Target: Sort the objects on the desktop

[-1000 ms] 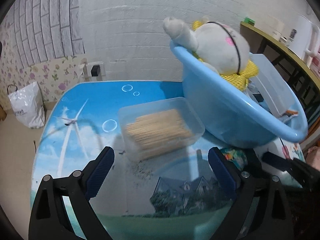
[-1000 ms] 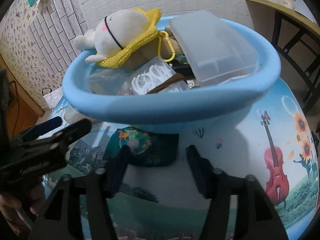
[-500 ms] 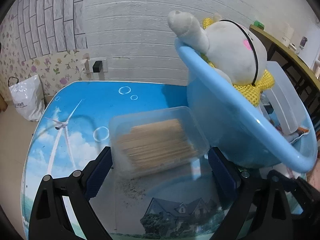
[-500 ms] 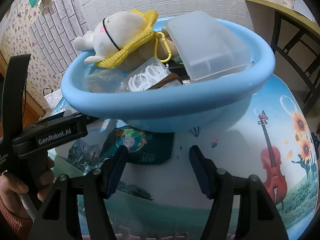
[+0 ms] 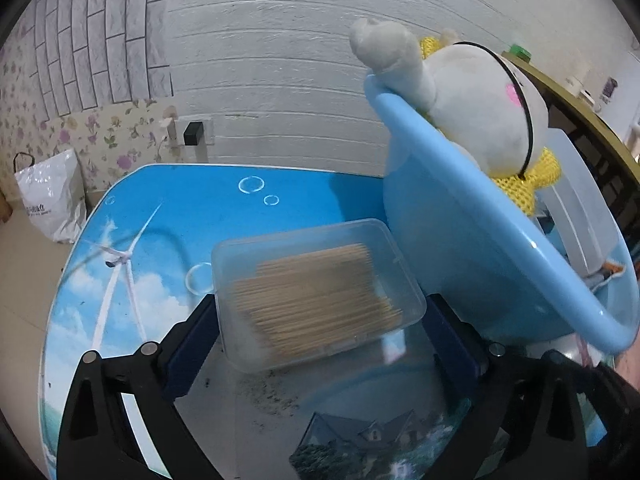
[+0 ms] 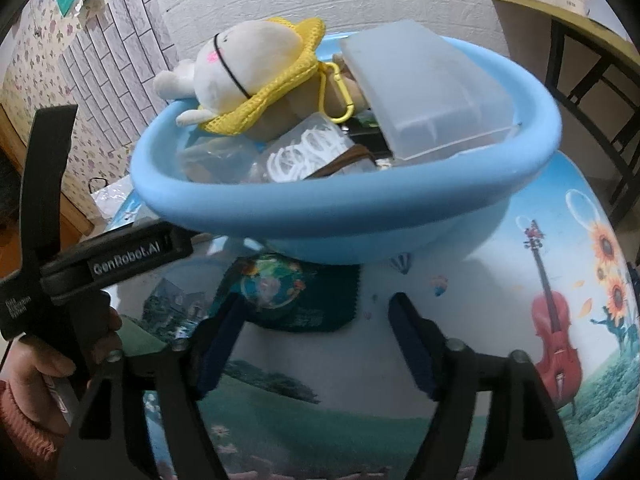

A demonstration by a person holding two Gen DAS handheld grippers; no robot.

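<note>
My left gripper [image 5: 320, 320] sits low over the table [image 5: 132, 280]. Its two blue fingers [image 5: 192, 344] stand wide apart, one on each side of the clear box of toothpicks [image 5: 316, 292]. The box lies flat on the table, right between the fingers. I cannot tell if the pads touch its sides, so I cannot say if I hold it. The box looks a bit blurry.

From the box, the big blue bowl [image 5: 460, 216] is at two o'clock, just beside it. A white plush toy [image 5: 480, 108] in a yellow hat lies on the bowl's rim, with one ear hanging over the edge.

My right gripper [image 6: 316, 344] is opening, and nothing is between its fingers [image 6: 412, 344]. It hangs over bare table. A dark green pouch [image 6: 280, 296] with a round colourful picture lies at twelve o'clock from it, partly under the bowl. Inside the bowl I also see a frosted plastic box [image 6: 428, 92], a bag of white floss picks [image 6: 304, 152] and a yellow clip [image 6: 340, 92]. At nine o'clock in the right view, a hand [image 6: 56, 368] with a pink sleeve holds the other gripper's black handle.
</note>
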